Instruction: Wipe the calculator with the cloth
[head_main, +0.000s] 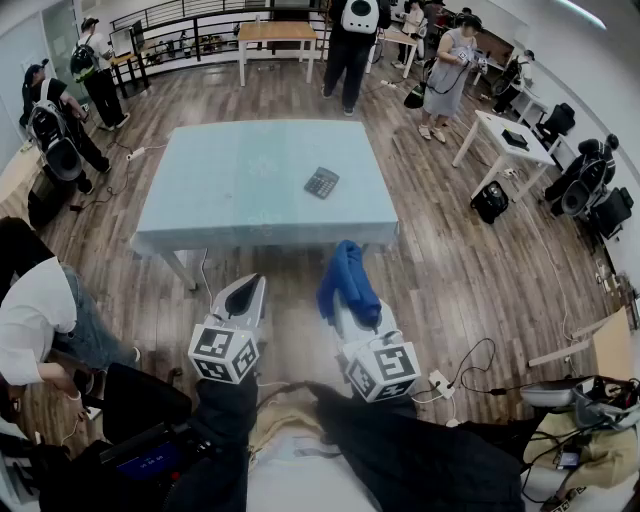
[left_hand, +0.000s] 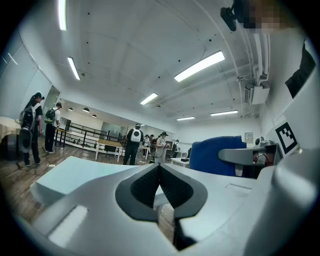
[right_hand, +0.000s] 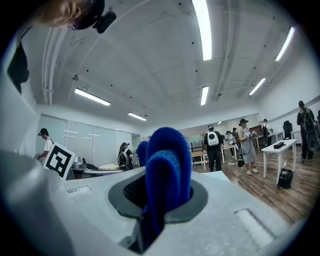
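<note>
- Wood-floored room; pale blue table (head_main: 230, 190) ahead, people standing round the edges.
- Calculator (head_main: 322, 182) lies flat on the table, right of centre, untouched.
- Left tool (left_hand: 160, 169): jaws pressed together, nothing between them, short of the table's near edge.
- Right tool (right_hand: 163, 196): clenched on a folded blue cloth (head_main: 349, 283) that bulges past the jaws, well apart from the calculator.
</note>
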